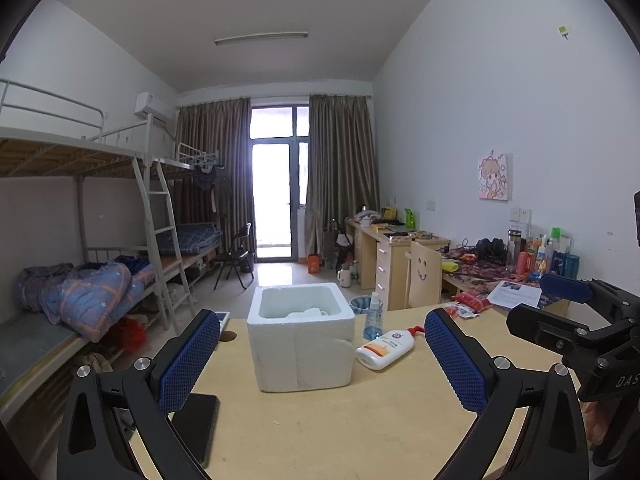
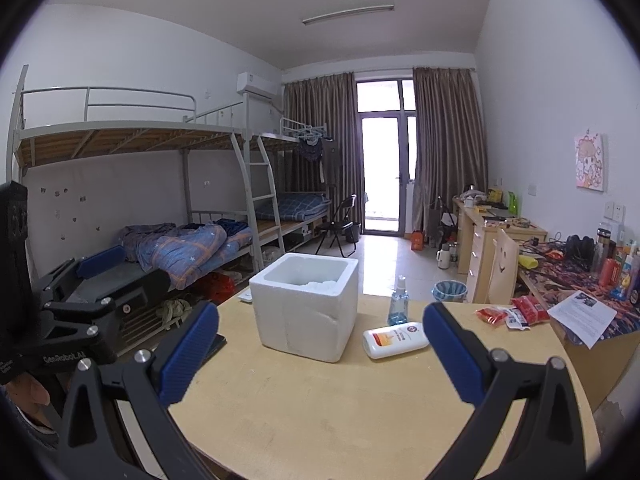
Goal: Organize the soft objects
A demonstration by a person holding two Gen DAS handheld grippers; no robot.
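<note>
Both claws hang released over the bench, left claw and right claw each empty. The foam box stands mid-bench with something white inside (too dim to name). A lotion bottle lies just right of it, beside an upright spray bottle.

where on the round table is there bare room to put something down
The widest bare patch is the near part of the table, in front of the foam box, between the two open grippers. Right of the box it is crowded: spray bottle, lotion bottle, then red packets. A dark phone lies at the left edge.
</note>
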